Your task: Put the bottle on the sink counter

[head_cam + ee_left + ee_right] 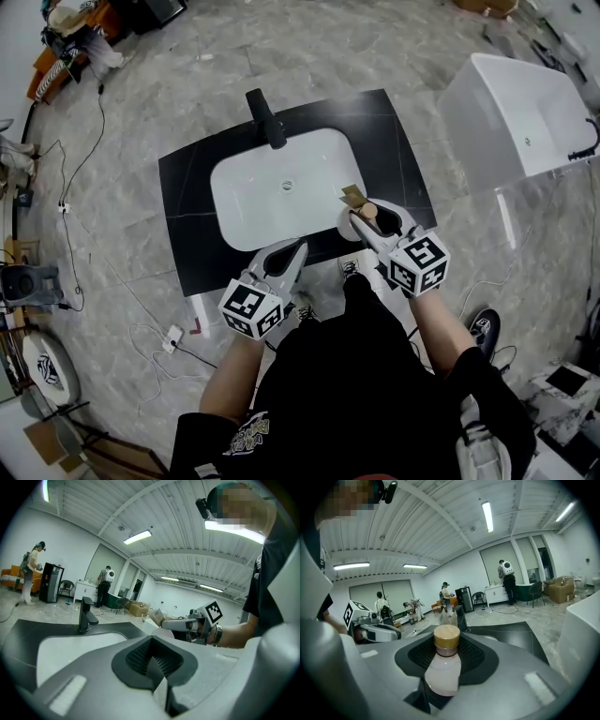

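Note:
A small pale-pink bottle (pixel 443 667) with a wooden cap (pixel 368 211) is clamped between the jaws of my right gripper (pixel 364 223). In the head view it hangs over the front right of the black sink counter (pixel 187 183), at the rim of the white basin (pixel 262 197). A tan paper tag (pixel 353 195) shows just beyond the cap. My left gripper (pixel 284 260) is shut and empty, over the counter's front edge below the basin. In the left gripper view its jaws (pixel 154 660) are closed together, with the right gripper (pixel 185 624) ahead.
A black faucet (pixel 266 119) stands at the basin's far edge. A white bathtub (pixel 516 112) sits on the floor to the right. Cables and a power strip (pixel 174 336) lie on the floor at the left. Several people work far across the room (pixel 445 592).

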